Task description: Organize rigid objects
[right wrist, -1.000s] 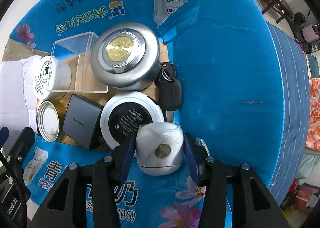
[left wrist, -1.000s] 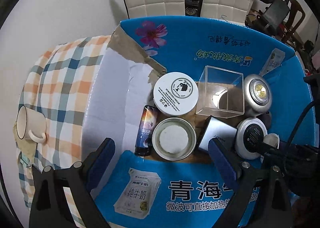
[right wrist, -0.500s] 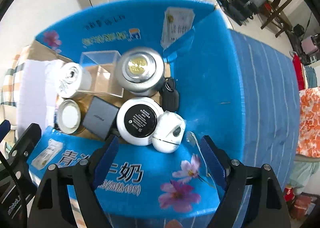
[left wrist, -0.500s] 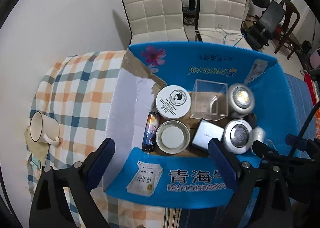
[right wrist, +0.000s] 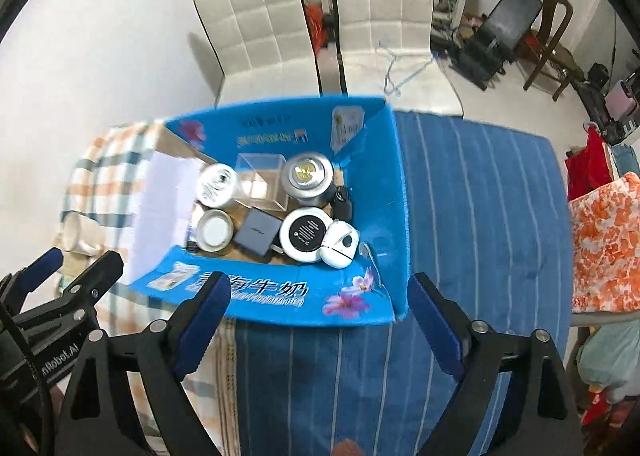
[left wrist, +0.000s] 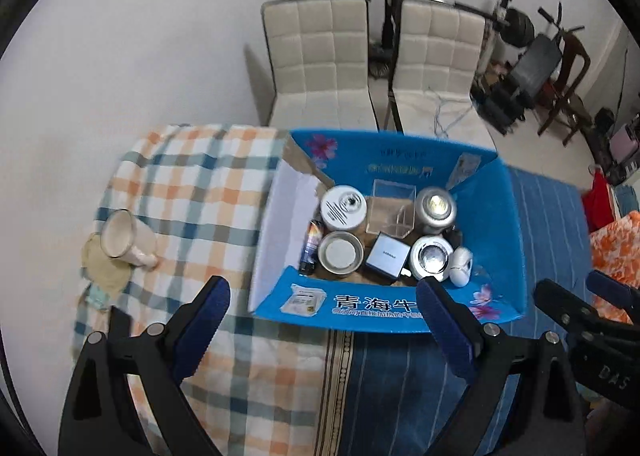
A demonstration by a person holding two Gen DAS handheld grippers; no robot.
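While both claws hang above the near edge of the table, the largest thing in sight is the table's covering: a checked cloth (left wrist: 192, 191) on the left and a blue striped cloth (right wrist: 480, 191) on the right. Two pale padded chairs (left wrist: 320, 67) stand beyond the far edge. On the cloths sits an open blue box (left wrist: 496, 223) with its flaps folded out, and all the small goods lie inside it. At its far side, from left to right, stand a white jar (left wrist: 343, 207), a clear plastic cube (left wrist: 391, 207) and a silver tin (left wrist: 435, 208). Nearer, from left to right, lie a dark tube (left wrist: 311, 247), an open round tin (left wrist: 341, 252), a grey square case (left wrist: 387, 255), a round white compact with a black top (right wrist: 306, 234) and a white egg-shaped gadget (right wrist: 340, 243) (it touches the compact and leans against the right wall). A black key fob (right wrist: 343, 204) sits just beyond the gadget. A mug (left wrist: 122, 236) stands on the checked cloth, well left of the box. The left claw (left wrist: 324, 316) is spread wide and holds nothing; the right claw (right wrist: 320, 308) is likewise spread wide and bare.
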